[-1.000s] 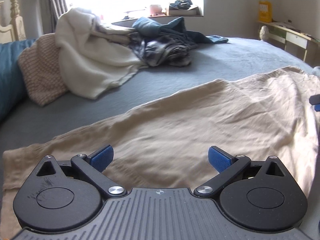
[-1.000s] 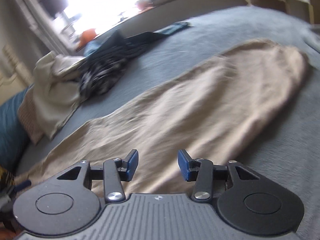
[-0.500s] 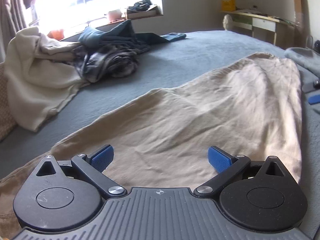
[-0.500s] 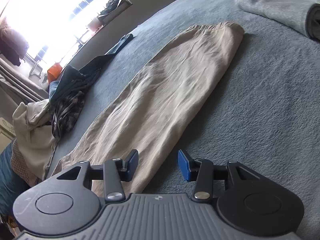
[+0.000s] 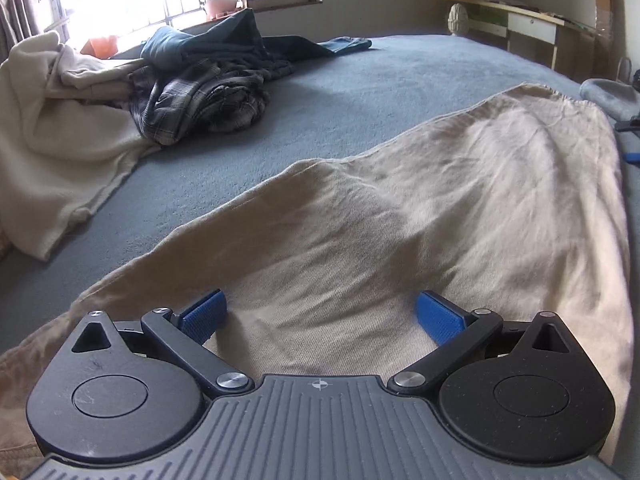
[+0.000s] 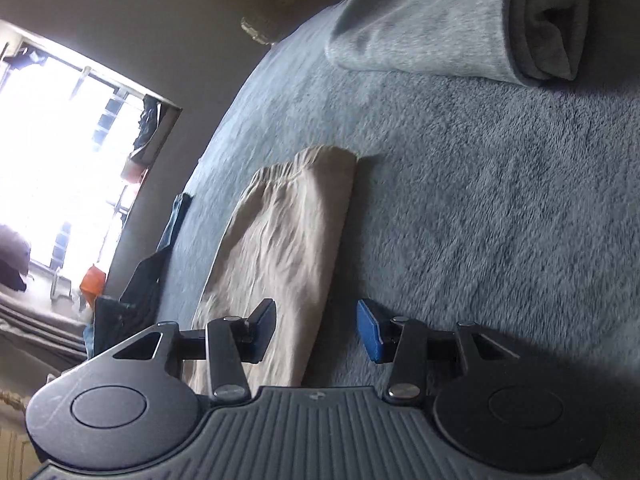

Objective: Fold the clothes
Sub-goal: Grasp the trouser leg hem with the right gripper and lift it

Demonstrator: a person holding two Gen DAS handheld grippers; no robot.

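I have the beige trousers [image 5: 420,216] laid out long and flat on the grey bed cover [image 5: 360,92], because a garment spread smooth gives me straight edges to fold along. They look already doubled, one leg on the other, with the elastic waistband at the far end in the right wrist view [image 6: 288,236].

My left gripper [image 5: 320,316] hangs over the middle of the cloth with its fingers [image 5: 202,316] spread wide and nothing between them; the fabric lies under them, not pinched. I judge I keep it there to be ready to take the near part of the trousers.

My right gripper [image 6: 316,330] is rolled over sideways, which is why the room looks tilted from it. Its fingers [image 6: 370,336] stand about half open and hold nothing. One sits above the cloth, the other above the bare cover, so the long edge of the trousers runs up between them. I think that straddle is on purpose: it lets me close on that edge.

The heap of unfolded clothes, a cream blanket [image 5: 60,120] and a checked shirt [image 5: 200,100], waits near the window, well apart, so it cannot tangle with this piece. A folded grey garment [image 6: 448,20] lies off at the far right, likely where finished things go.
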